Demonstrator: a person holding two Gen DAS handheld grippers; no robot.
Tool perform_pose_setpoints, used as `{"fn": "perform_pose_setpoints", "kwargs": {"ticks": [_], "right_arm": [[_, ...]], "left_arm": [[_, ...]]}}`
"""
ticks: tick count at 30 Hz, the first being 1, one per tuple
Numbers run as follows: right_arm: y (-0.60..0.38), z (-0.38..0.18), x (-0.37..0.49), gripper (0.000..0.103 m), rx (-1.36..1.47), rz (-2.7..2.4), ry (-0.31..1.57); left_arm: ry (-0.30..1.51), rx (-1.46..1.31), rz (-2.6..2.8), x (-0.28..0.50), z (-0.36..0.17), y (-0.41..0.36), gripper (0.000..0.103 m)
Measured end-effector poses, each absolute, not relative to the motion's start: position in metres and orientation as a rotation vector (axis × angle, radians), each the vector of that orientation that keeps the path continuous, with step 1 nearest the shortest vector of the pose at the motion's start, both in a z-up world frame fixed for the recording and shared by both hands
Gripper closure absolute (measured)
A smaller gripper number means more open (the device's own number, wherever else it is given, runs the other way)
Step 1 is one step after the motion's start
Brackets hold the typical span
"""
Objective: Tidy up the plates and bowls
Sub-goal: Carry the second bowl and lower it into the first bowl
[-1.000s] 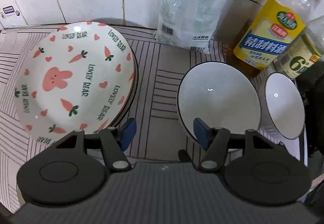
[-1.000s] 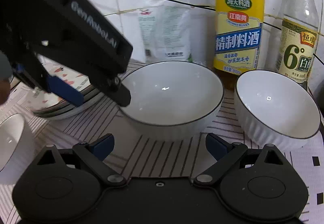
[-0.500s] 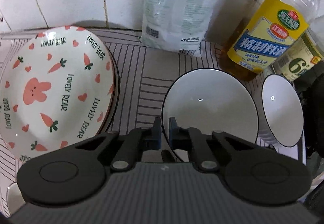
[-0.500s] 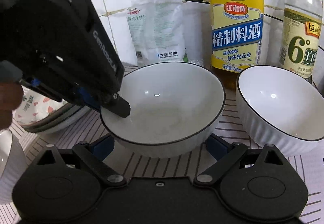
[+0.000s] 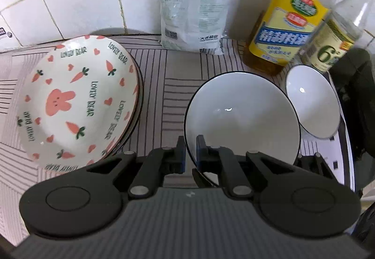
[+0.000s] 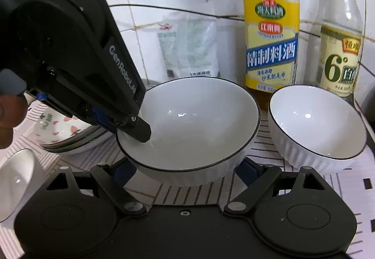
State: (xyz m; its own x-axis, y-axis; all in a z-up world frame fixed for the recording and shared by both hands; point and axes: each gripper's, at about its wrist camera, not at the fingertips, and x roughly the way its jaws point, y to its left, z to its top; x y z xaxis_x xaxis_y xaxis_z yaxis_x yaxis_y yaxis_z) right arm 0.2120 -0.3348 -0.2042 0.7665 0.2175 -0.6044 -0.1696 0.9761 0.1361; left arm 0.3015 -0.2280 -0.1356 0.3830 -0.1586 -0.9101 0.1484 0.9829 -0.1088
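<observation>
My left claw (image 5: 191,152) is pinched shut on the near rim of the big white bowl (image 5: 241,116). One finger is inside the bowl and one is outside. From my right hand's view the left claw (image 6: 131,121) comes down from the left and grips that bowl (image 6: 194,123) at its left edge. The bowl looks tipped a little, with the gripped side higher.

My right claw (image 6: 185,171) is wide, and it is closing a bit. The big white bowl sits between its blue fingers (image 6: 124,172), but I cannot tell if they touch it.

Just to the right of that bowl is a second white bowl (image 6: 316,127) with a dark rim. It stands on the striped tabletop (image 5: 161,95). Low on the left, I see part of another small white bowl (image 6: 14,179).

To the left is a stack of plates (image 5: 77,99). The top plate has a pink bunny, carrots and hearts on it. It is near the big bowl but not touching it.

Farther back, by the white tiled wall (image 5: 77,1), a clear bag (image 5: 192,13) leans up. Next to it stands a bottle with a yellow label (image 6: 271,41). A second bottle with a yellow cap (image 6: 341,48) stands to its right, behind the second bowl.
</observation>
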Motion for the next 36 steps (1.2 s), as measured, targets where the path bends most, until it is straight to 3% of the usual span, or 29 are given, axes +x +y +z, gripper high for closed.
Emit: {"fn": "perform_pose_setpoints", "kwargs": {"ticks": [15,36], "right_arm": [[-0.317,-0.143,0.138,0.009,0.010,0.318,0.625],[-0.229,-0.131,0.107,0.010,-0.129,0.630,0.675]], "left_arm": [[1.124,-0.012,-0.185,0.215,-0.071,-0.196,0.095],[1.161,-0.087,-0.007,0.169,-0.068,-0.087,0.095]]}}
